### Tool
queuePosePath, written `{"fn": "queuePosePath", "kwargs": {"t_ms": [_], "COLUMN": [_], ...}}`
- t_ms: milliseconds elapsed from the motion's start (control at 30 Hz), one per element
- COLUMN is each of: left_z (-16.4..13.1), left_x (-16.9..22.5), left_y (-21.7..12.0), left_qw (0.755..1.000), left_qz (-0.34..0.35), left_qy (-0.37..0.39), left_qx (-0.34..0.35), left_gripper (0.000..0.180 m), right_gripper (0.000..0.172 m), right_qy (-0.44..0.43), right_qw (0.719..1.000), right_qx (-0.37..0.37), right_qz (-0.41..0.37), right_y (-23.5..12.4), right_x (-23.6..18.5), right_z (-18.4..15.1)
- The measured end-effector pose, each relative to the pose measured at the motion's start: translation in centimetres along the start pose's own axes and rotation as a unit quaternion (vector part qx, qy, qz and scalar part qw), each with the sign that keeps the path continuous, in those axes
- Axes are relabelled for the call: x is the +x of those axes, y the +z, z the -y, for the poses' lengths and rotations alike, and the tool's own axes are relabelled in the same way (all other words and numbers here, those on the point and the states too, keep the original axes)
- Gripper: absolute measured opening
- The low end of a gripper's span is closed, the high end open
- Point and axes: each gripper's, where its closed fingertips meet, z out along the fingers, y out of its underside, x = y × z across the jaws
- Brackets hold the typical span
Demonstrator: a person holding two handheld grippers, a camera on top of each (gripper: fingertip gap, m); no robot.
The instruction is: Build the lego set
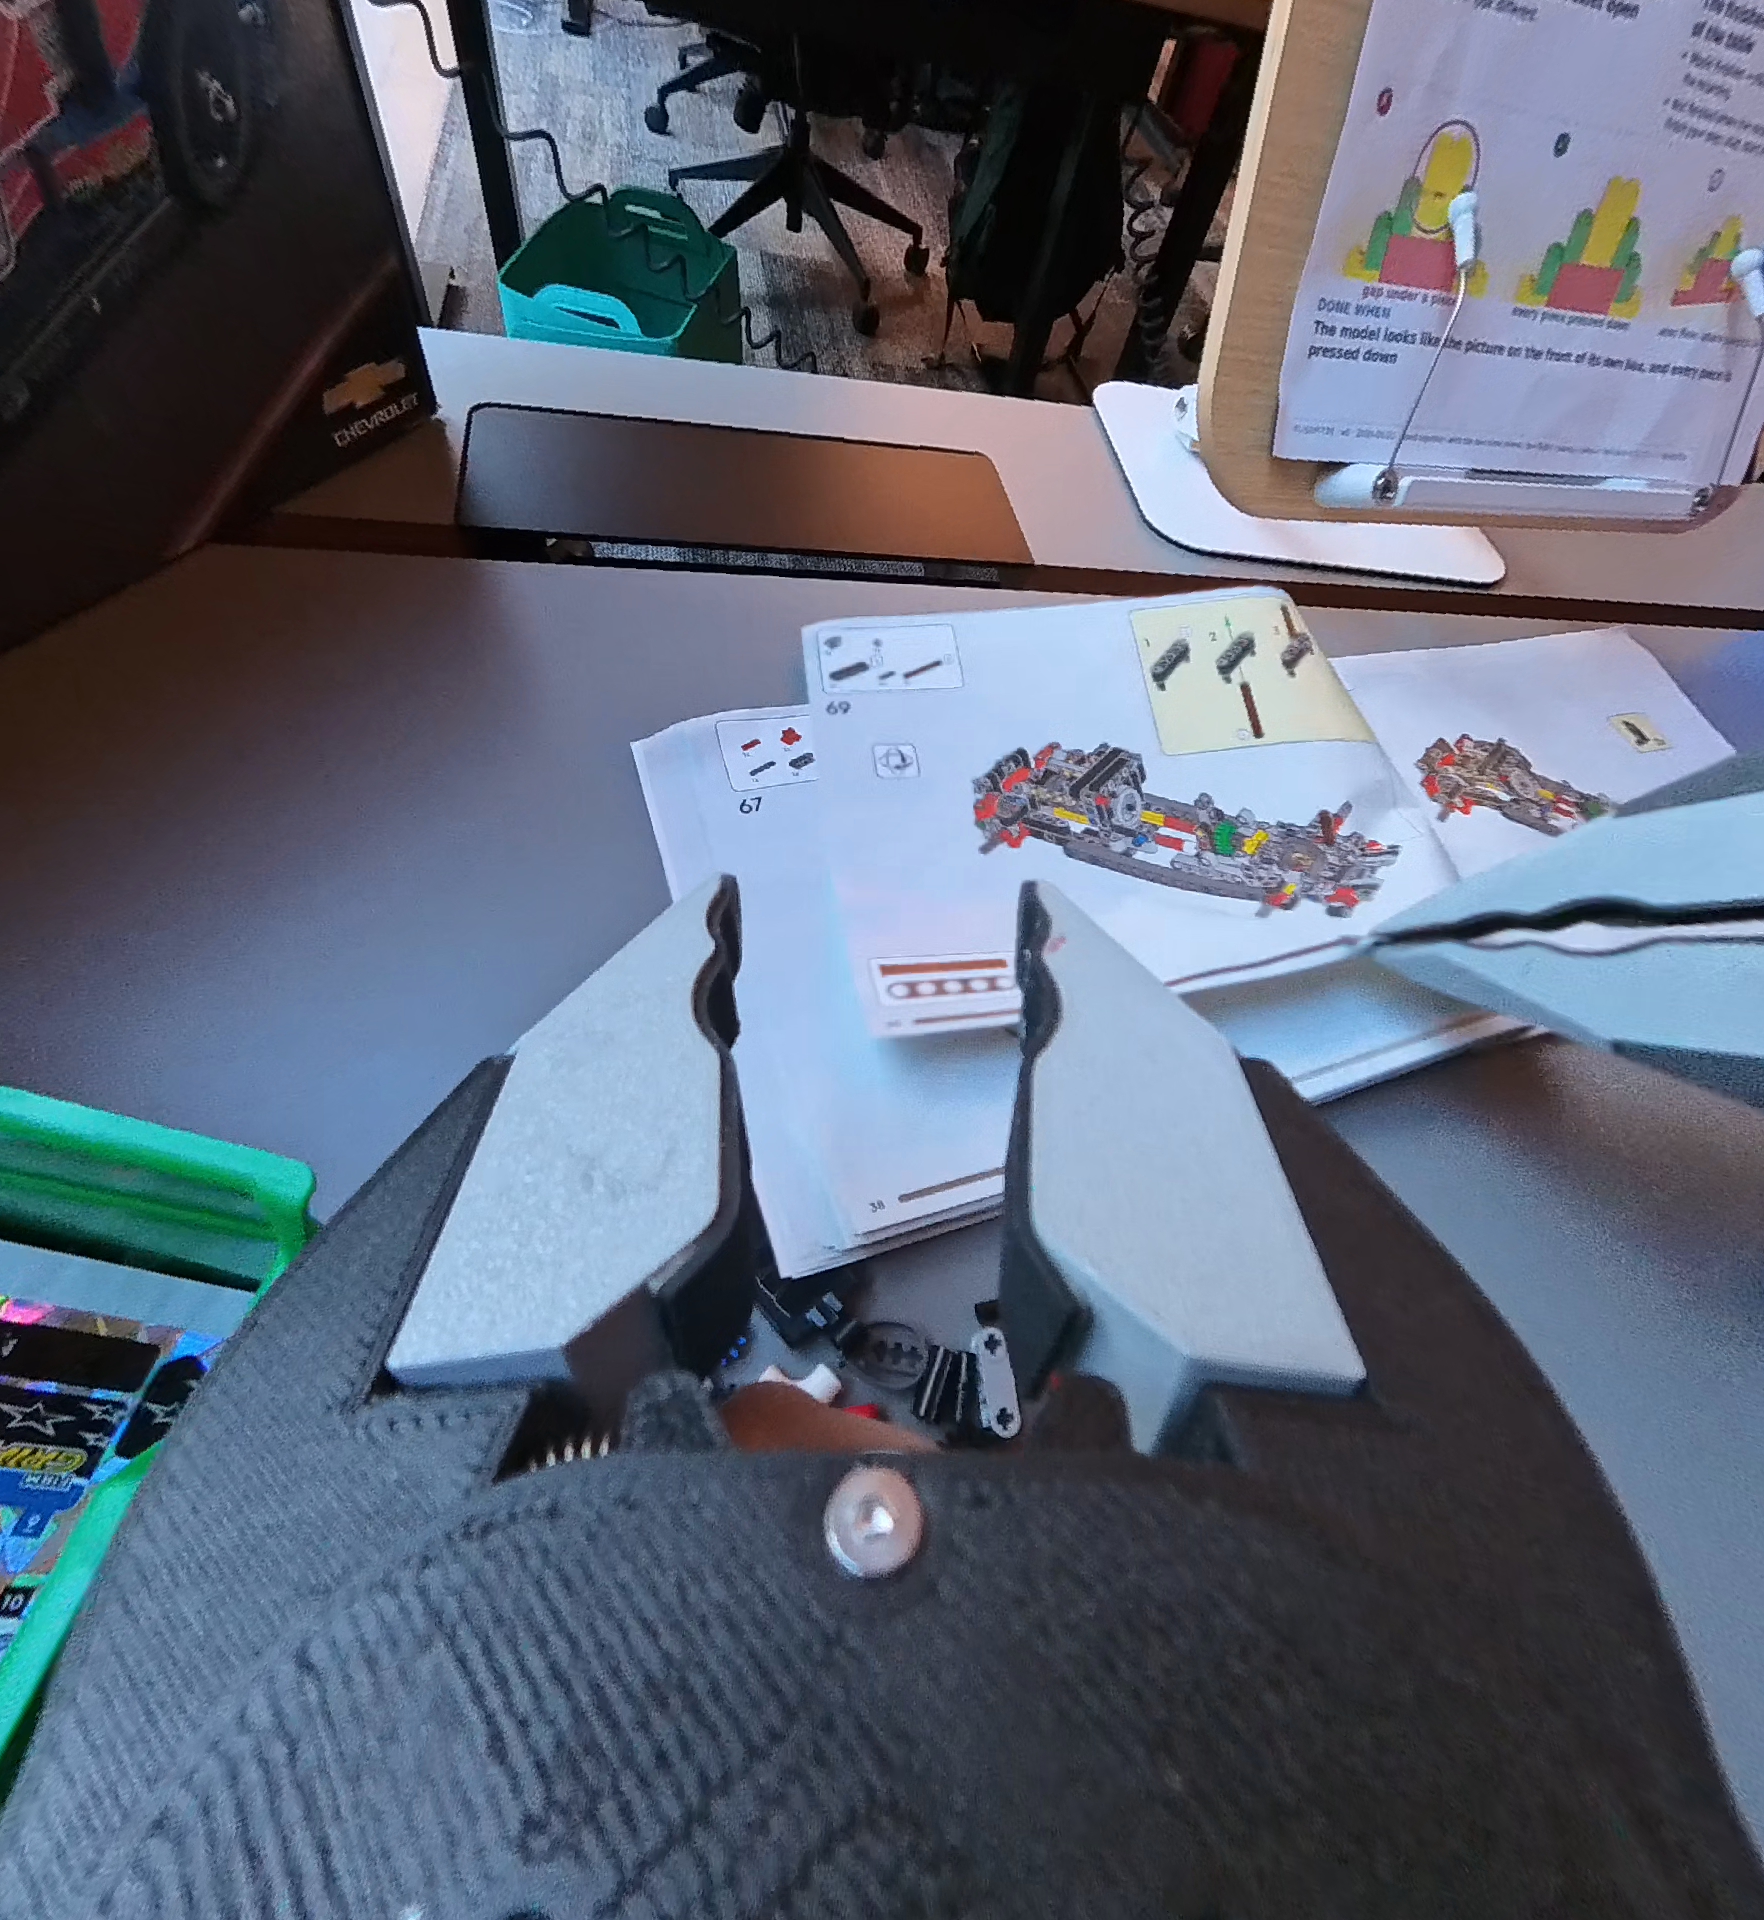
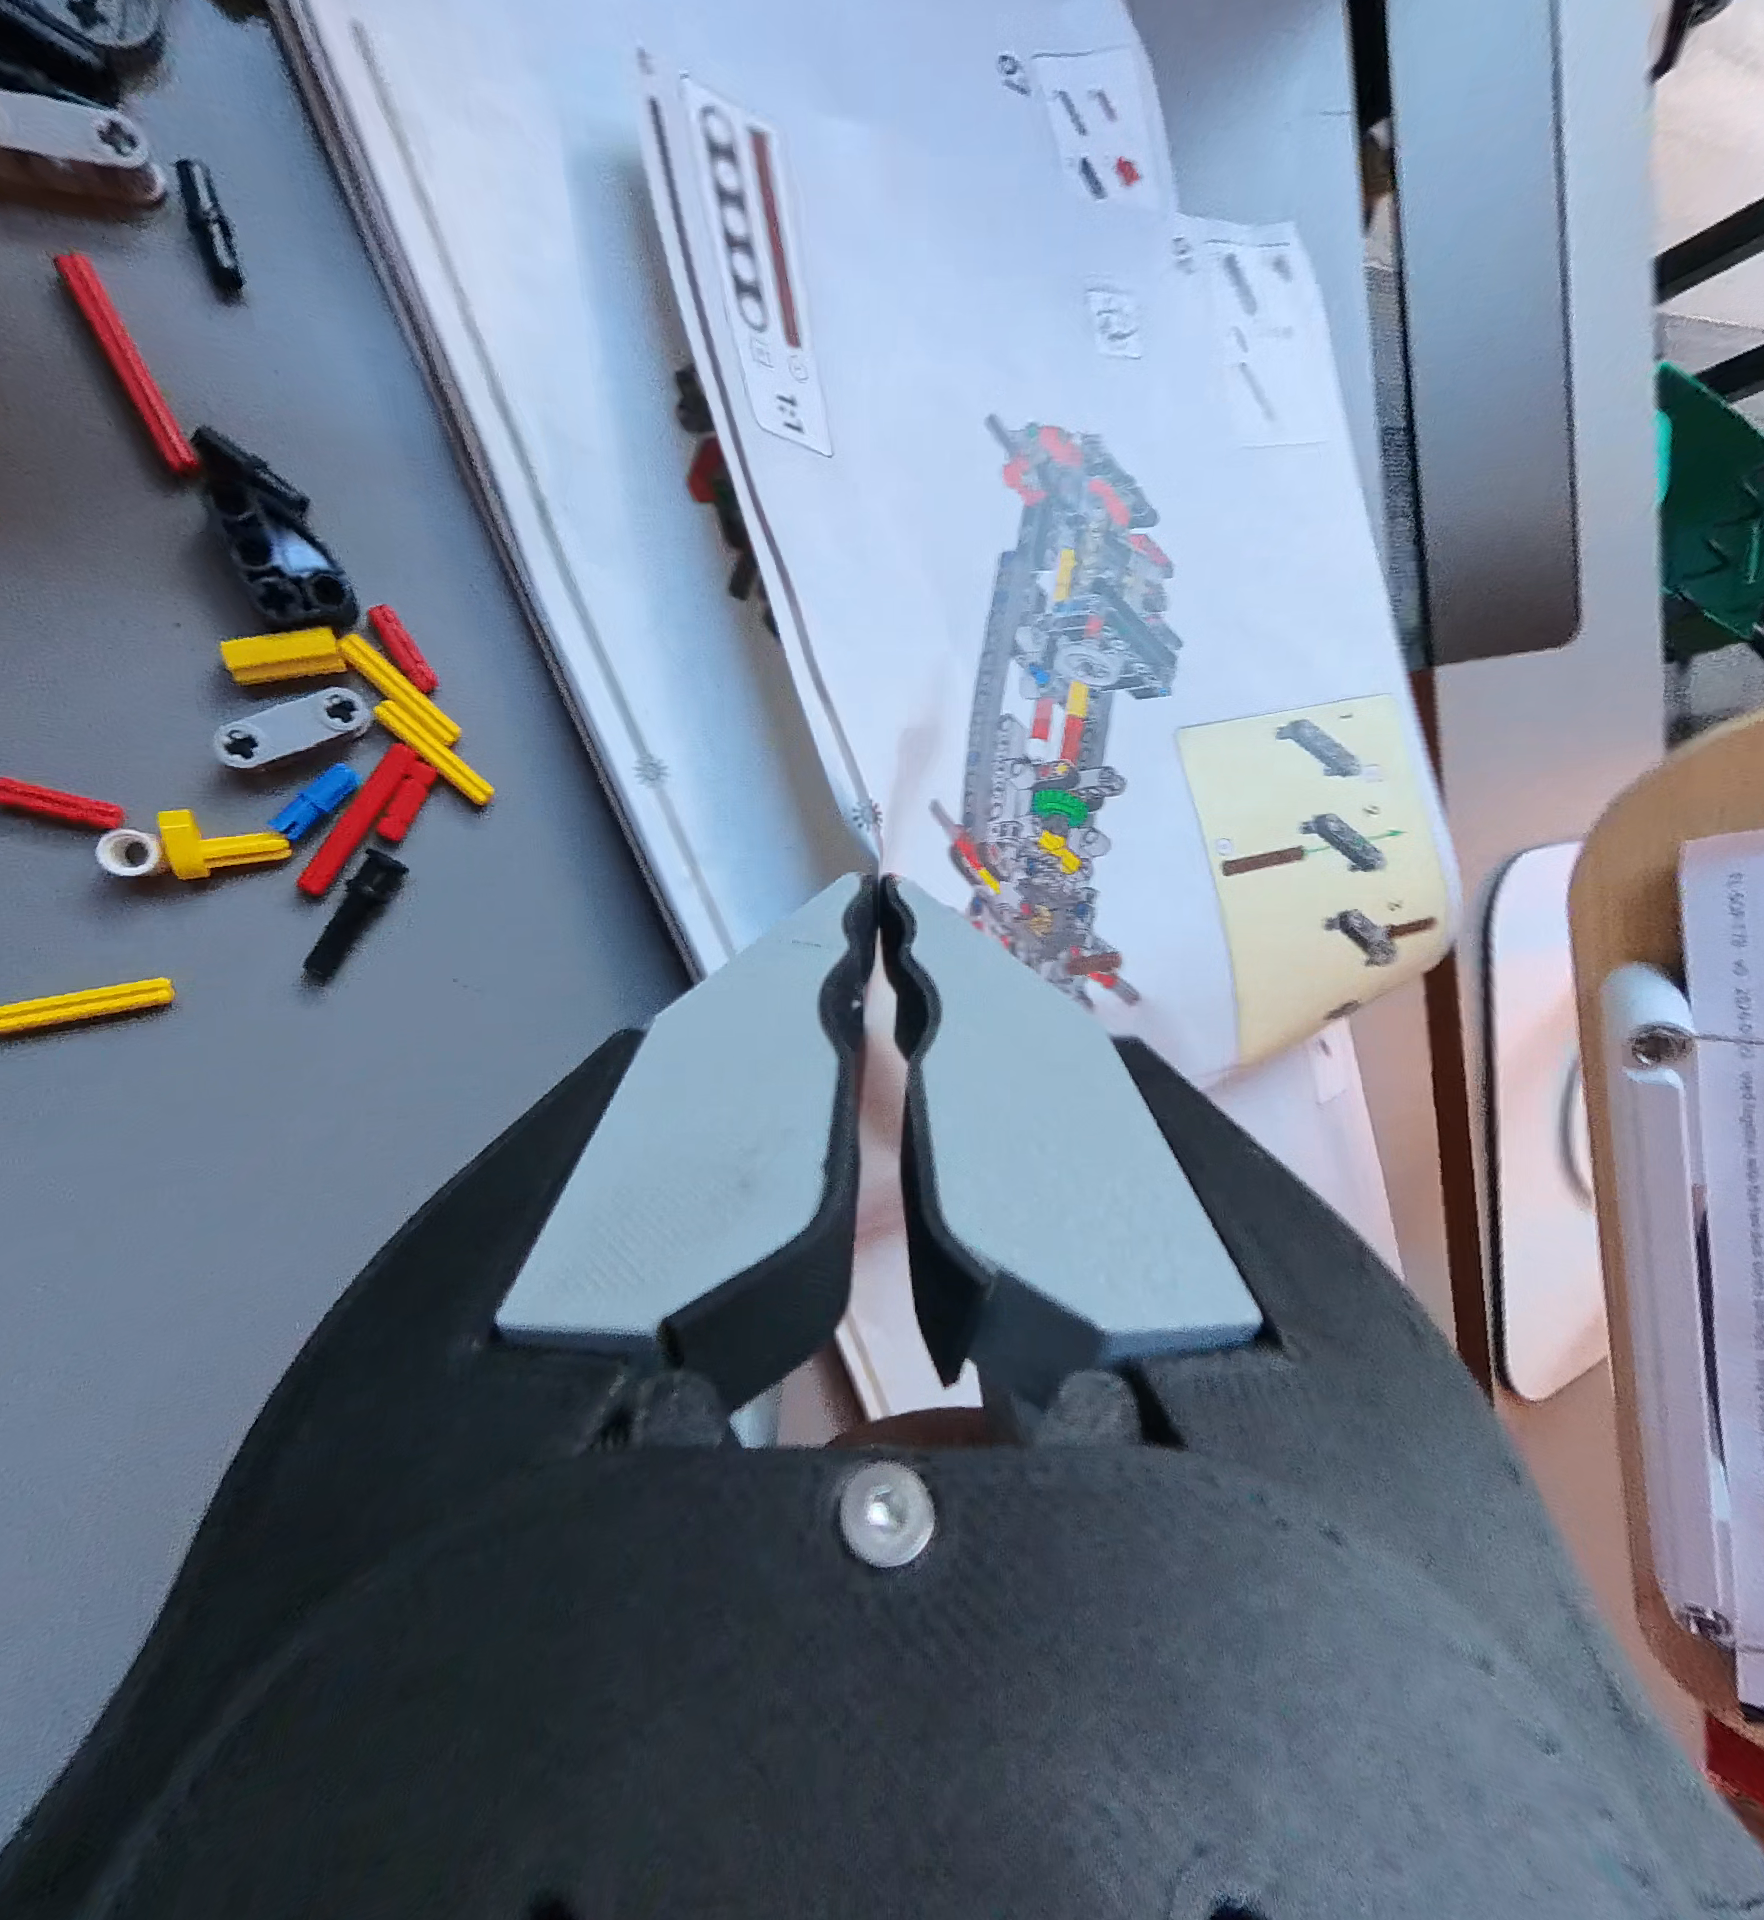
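A: Left wrist view first. State of the left claw [image 1: 878,904]?

B: Spread wide, gripping nothing. Hanging above the near corner of an open booklet [image 1: 961,1122], both fingers clear of the paper.

A: And the booklet itself?

B: Lying flat on the grey table [image 1: 286,831], straight ahead of the tips and running off to the right. One page [image 1: 1065,831] lifted and curling up from the stack.

A: Lifted by what?

B: By the right claw [image 1: 1377,940], coming in from the right edge. Pressed together on the lower edge of that page, the paper caught between the wavy pads.

A: Anything else nearby?

B: Green tray [image 1: 130,1174] at lower left, just beside the left claw's body. Small parts [image 1: 961,1371] on the table under the finger roots. Dark box [image 1: 130,312] at far left, a stand [image 1: 1252,260] with a printed sheet at far right.

A: Now the right wrist view.

B: Right claw [image 2: 878,883] closed at the tips, pinching the page [image 2: 1117,468] by its edge. Paper visible running down between the pads, the rest of the sheet rising ahead and to the right of the tips.

A: Rest of the booklet [image 2: 566,520]?

B: Flat below, left of the raised page. Loose pieces [image 2: 338,727] in red, yellow, blue, grey and black scattered on the table [image 2: 182,1143] farther left, well apart from the claw.
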Motion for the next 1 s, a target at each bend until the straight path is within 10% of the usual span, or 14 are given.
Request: {"fn": "queuePosePath", "kwargs": {"t_ms": [1000], "left_z": [-1.3], "left_x": [1.4], "left_y": [0.5], "left_qw": [0.992], "left_qz": [0.044], "left_qy": [0.104], "left_qx": [-0.049], "left_gripper": [0.053], "right_gripper": [0.000], "right_qy": [0.169], "right_qw": [0.984], "right_qx": [0.058], "right_qz": [0.025], "right_y": [-7.7], "right_x": [3.8], "right_z": [-10.3]}}
